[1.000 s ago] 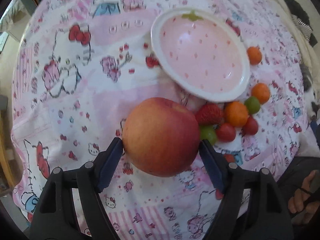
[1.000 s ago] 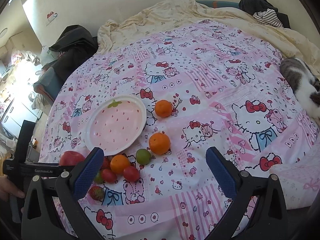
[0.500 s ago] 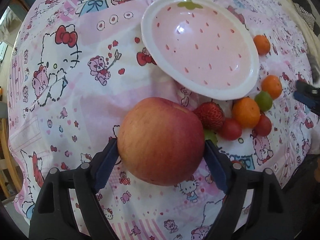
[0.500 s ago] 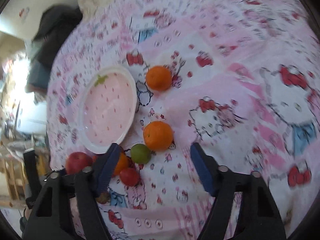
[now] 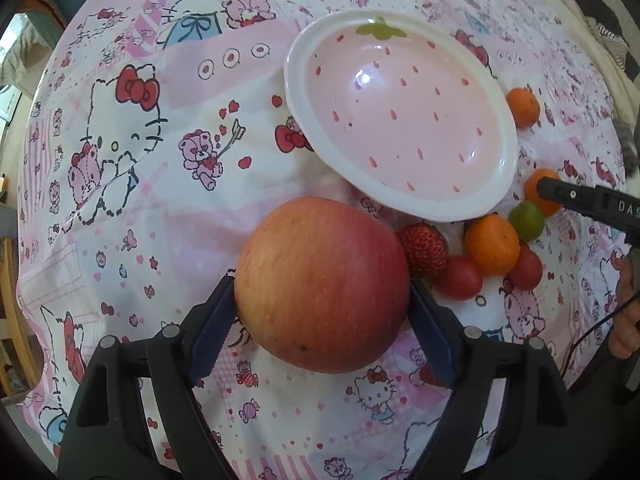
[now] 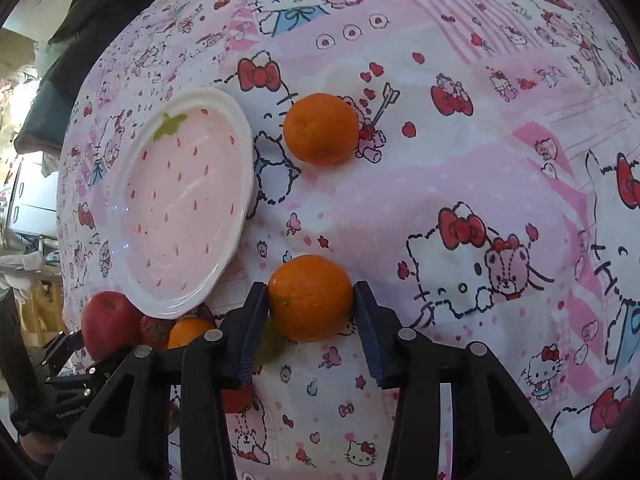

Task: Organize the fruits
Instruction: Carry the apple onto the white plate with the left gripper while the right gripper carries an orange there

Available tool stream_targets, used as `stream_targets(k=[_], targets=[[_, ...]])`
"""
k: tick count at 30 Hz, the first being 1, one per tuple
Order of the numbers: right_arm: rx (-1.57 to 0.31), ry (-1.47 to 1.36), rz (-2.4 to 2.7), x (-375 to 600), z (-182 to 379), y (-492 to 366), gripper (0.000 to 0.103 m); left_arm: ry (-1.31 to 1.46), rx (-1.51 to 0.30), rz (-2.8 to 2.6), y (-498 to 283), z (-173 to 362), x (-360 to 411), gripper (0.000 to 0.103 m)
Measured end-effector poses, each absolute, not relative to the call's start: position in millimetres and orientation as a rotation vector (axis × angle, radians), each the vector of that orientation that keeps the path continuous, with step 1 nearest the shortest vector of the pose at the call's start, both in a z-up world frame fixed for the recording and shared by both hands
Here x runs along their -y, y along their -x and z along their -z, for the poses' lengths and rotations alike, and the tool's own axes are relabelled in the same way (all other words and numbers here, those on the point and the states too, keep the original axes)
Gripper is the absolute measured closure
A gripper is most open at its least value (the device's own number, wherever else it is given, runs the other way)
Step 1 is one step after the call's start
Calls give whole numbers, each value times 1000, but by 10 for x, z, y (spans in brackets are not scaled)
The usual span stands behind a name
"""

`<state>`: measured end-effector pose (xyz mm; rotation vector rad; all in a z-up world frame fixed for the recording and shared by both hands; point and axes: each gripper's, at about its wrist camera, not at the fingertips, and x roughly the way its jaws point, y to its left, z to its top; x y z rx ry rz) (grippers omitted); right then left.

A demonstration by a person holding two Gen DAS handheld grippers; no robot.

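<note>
While both grippers point down at a pink cartoon-cat bedspread (image 5: 168,208), each has one fruit between its blue pads. Seen from the left wrist, the left gripper (image 5: 322,300) is clamped on one large red-yellow apple (image 5: 322,284), held just above the cloth, near the lower rim of one strawberry-patterned plate (image 5: 400,200), which has nothing in it.

Right of the apple sits a small cluster, fruits touching or just beside each other: one strawberry (image 5: 424,250), two cherry tomatoes (image 5: 460,284), one orange mandarin (image 5: 492,244) and one green citrus fruit (image 5: 526,220). A black finger of the other tool crosses the right edge.

From the right wrist, the right gripper (image 6: 310,306) is closing its jaws around one mandarin between the pads (image 6: 310,298) (both pads already meet its sides); it rests on the cloth beside the plate's lower right edge. One further mandarin (image 6: 320,129) lies alone, farther off, near the plate's upper right rim. That makes three orange mandarins in all. Dark clothing (image 6: 104,4) is heaped at the bed's far corner.
</note>
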<state>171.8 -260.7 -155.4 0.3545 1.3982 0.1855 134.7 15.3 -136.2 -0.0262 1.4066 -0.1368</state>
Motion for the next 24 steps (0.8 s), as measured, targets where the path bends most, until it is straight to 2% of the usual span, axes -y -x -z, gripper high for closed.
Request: stream_targets(k=[6, 10, 16, 24], targets=[[-1327, -390, -225, 2661, 1357, -1638, 58, 110, -1339, 117, -1216, 1113, -273, 23], [-1267, -416, -281, 2643, 1164, -1607, 58, 160, -1216, 89, -1169, 791, -366, 23], [-1200, -387, -345, 2546, 858, -1681, 58, 220, -1089, 115, -1466, 400, -396, 23], [-1193, -303, -398, 2320, 802, -2069, 58, 206, -1050, 130, -2061, 502, -178, 23]])
